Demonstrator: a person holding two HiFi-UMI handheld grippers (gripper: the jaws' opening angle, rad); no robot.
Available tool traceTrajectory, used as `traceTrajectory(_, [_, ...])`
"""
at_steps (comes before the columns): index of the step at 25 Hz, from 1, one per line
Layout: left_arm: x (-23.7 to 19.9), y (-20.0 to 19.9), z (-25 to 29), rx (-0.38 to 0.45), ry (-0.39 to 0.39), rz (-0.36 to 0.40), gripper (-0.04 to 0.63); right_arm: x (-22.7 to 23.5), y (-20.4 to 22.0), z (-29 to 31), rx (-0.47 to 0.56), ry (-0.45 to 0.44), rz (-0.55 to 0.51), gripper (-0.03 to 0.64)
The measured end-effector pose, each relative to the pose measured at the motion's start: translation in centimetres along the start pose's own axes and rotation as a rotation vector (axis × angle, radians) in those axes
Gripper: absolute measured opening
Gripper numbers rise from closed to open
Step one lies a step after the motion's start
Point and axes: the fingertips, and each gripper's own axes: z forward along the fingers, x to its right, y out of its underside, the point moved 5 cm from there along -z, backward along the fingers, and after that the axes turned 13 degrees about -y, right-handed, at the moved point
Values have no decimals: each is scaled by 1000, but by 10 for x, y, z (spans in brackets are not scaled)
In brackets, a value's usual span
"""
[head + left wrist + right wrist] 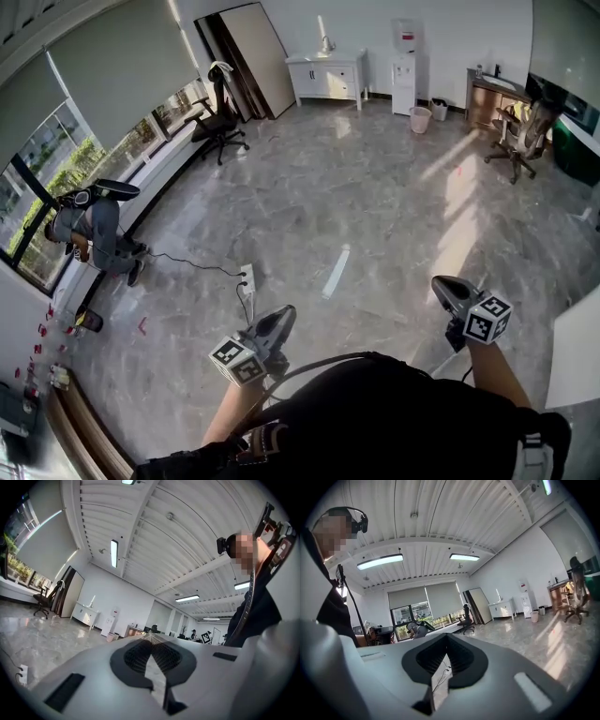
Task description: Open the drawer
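A white cabinet (326, 75) with drawer fronts stands against the far wall, well away from both grippers. It also appears small in the left gripper view (85, 616) and in the right gripper view (502, 609). My left gripper (281, 319) is held level over the marble floor, its jaws together with nothing between them (151, 641). At the right, my right gripper (442, 286) also points forward, its jaws closed and empty (446, 637). No drawer is within reach of either one.
A power strip (247, 278) with a trailing cable lies on the floor just ahead. A person (94, 234) crouches by the left windows. An office chair (217, 122), a water dispenser (404, 70), a bin (420, 119) and a wooden desk (487, 94) line the far side.
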Motion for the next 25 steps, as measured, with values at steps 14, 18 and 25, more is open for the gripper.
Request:
traceTrajectory(14, [-60, -10, 143, -31, 148, -10, 0, 91, -1, 4, 46, 172, 43, 2])
traceTrajectory(18, [-113, -31, 182, -37, 188, -23, 0, 116, -23, 56, 47, 210, 21, 2])
traceTrajectory(25, [-200, -81, 252, -28, 267, -19, 0, 158, -81, 151, 51, 243, -32, 2])
